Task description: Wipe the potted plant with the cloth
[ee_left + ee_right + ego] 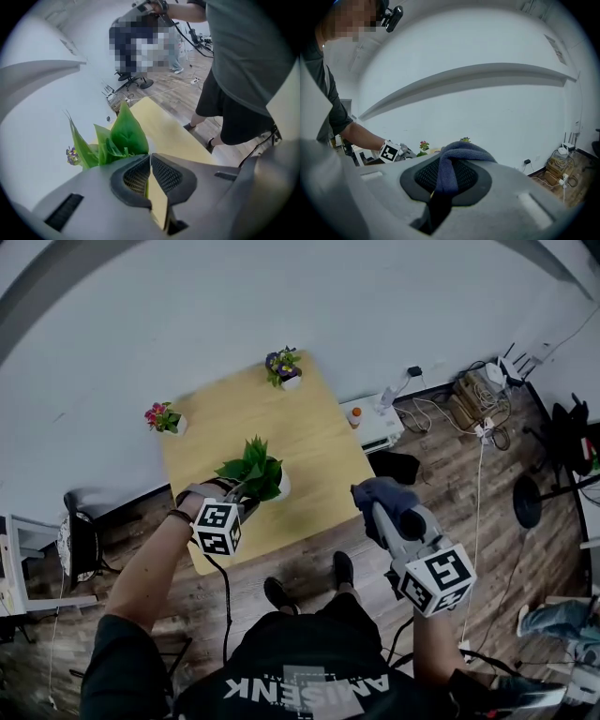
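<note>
A green leafy potted plant point(253, 470) in a white pot stands near the front of the wooden table point(309, 442). My left gripper point(247, 502) reaches into it from the front left. In the left gripper view its jaws point(150, 158) are shut on a thin green leaf, a sliver of which shows between the pads, with more leaves point(123, 136) rising just beyond. My right gripper point(371, 509) hovers off the table's right front corner, shut on a dark blue cloth point(386, 495). In the right gripper view the cloth point(464, 151) drapes over the closed jaws point(451, 164).
Two small flower pots stand at the table's far side, purple point(283, 367) and pink point(164, 417). A white box point(372, 424) and cables point(473, 399) lie on the wooden floor to the right. A chair point(80, 545) stands to the left. The white wall is close behind.
</note>
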`<state>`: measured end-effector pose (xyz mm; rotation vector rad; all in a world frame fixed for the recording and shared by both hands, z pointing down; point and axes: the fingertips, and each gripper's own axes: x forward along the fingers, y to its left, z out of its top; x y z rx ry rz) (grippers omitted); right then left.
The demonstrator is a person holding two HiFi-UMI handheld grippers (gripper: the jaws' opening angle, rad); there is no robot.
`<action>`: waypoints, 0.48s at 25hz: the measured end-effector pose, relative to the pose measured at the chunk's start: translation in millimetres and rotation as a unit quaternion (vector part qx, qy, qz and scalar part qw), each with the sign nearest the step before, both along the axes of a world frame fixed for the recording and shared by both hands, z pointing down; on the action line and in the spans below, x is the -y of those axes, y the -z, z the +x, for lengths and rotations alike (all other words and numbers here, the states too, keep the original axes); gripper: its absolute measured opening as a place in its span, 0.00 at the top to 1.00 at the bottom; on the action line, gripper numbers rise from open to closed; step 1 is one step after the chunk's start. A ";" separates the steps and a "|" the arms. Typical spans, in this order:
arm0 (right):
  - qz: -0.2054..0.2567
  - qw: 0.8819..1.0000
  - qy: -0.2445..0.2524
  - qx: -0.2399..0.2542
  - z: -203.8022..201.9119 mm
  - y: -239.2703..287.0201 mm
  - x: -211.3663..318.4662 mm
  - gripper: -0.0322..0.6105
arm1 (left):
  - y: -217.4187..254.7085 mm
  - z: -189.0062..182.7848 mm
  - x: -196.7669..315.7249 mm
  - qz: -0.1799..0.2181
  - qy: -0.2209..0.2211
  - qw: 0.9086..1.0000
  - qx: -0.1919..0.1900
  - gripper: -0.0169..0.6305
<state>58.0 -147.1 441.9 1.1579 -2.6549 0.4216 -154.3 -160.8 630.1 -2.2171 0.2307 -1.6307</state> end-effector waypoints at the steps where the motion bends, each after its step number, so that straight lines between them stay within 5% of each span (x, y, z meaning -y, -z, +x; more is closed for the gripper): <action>1: 0.004 1.000 0.005 0.001 -1.5 4.2 0.7 0.88 | 12.0 2.1 -2.6 0.000 0.000 1.000 -0.008 0.95; 12: 0.069 0.995 0.066 0.021 -35.7 66.2 26.8 0.88 | 131.5 22.3 -6.1 0.013 0.021 0.999 -0.047 0.95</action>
